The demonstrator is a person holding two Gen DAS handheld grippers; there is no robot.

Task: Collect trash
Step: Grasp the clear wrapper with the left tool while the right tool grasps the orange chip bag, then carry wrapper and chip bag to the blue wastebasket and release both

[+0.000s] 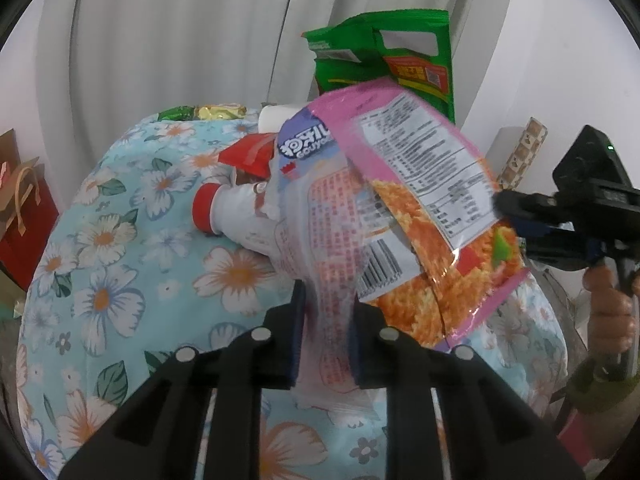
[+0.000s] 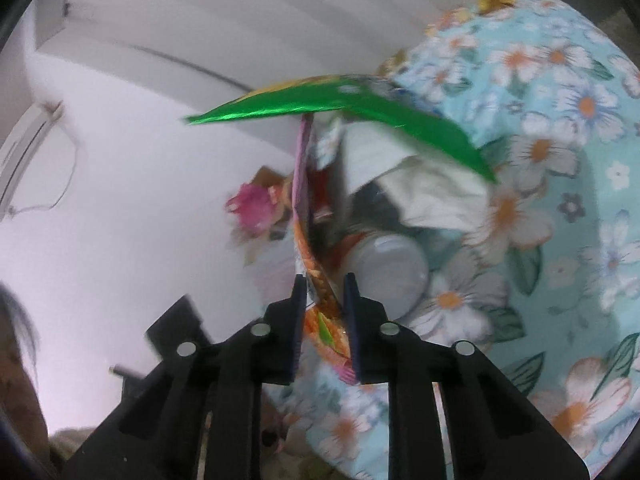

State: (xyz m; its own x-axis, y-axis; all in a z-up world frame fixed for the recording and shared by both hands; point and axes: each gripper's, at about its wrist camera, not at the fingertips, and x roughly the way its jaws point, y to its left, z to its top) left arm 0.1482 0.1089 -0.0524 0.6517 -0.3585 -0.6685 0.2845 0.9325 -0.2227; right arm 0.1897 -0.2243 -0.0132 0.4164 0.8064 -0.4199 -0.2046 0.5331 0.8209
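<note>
Pink noodle wrapper [image 1: 400,216] pinched by both downward-angled hand-held grippers, left [image 1: 324,344] and right [image 2: 325,320].

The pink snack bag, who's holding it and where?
Both grippers pinch the pink snack bag: left gripper at its bottom edge, right gripper at its side edge.

- The place reads as a home, most likely a living room or bedroom.
- Pale pleated curtains [image 1: 180,40] hang behind everything, beyond the left claw [image 1: 324,320].
- A blue cloth printed with daisies [image 1: 120,240] covers the round counter under that claw.
- Paper gift bags [image 1: 20,208] with cord handles stand far left of it.
- Snack wrappers [image 1: 400,184] and a red-capped bottle [image 1: 232,216] lie just ahead.
</note>
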